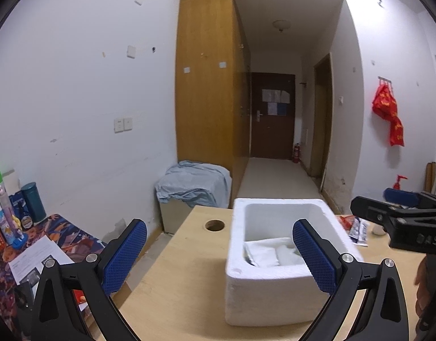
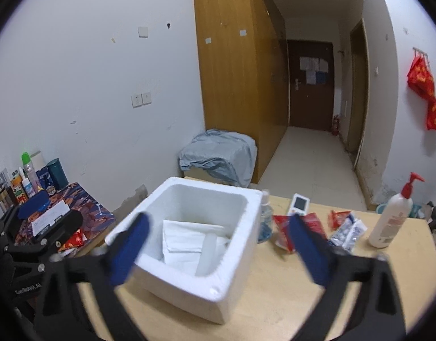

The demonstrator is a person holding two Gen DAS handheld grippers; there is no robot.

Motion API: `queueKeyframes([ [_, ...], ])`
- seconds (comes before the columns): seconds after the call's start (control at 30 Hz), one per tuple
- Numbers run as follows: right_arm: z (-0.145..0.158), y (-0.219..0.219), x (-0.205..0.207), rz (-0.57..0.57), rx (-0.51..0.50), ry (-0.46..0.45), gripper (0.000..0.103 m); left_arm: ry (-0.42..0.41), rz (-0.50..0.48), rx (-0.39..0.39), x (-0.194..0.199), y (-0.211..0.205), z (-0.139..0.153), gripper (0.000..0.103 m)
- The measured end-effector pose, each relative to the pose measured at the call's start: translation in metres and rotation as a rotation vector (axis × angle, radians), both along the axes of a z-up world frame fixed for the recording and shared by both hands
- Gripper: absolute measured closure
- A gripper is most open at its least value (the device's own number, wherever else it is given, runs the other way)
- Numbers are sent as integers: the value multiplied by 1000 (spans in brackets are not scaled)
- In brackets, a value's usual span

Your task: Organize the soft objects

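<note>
A white foam box (image 1: 269, 298) stands on the wooden table (image 1: 175, 284). Inside it lie white folded soft packs (image 1: 266, 253). My left gripper (image 1: 220, 255) is open just before the box, at its left front corner, and its pads hold nothing. From the right wrist view the same box (image 2: 175, 284) shows the white packs (image 2: 184, 238) and a pale roll (image 2: 208, 253). My right gripper (image 2: 219, 250) is open wide above the box's near rim, empty. Red packets (image 2: 311, 221) and a blue-white packet (image 2: 348, 231) lie on the table right of the box.
A lotion bottle with a red pump (image 2: 391, 221), a small white device (image 2: 299, 204) and a clear bottle (image 2: 265, 221) stand beside the packets. The table has a round hole (image 1: 214, 225). A low side table with bottles (image 1: 62, 233) is at the left.
</note>
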State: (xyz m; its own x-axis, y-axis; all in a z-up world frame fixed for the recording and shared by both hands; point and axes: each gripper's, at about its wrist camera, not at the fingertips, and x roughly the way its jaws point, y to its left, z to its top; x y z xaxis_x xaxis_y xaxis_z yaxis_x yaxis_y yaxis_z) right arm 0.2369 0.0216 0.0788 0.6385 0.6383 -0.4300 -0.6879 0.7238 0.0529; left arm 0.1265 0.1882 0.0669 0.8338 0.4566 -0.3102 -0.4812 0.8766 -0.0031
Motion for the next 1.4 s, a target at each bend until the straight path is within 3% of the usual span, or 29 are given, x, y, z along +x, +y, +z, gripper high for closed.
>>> queueKeyframes([
  [0.7,6,-118,-42,-231,54,-64,0,-16,-219,6,-8,-98,5,0],
  [1.1,2,-145,-70,-298,62,-111,0,-23,-308,21,-19,-134,4,0],
  [1.4,-10,-153,-89,-311,79,-156,0,-108,-329,2,-43,-140,1,0],
])
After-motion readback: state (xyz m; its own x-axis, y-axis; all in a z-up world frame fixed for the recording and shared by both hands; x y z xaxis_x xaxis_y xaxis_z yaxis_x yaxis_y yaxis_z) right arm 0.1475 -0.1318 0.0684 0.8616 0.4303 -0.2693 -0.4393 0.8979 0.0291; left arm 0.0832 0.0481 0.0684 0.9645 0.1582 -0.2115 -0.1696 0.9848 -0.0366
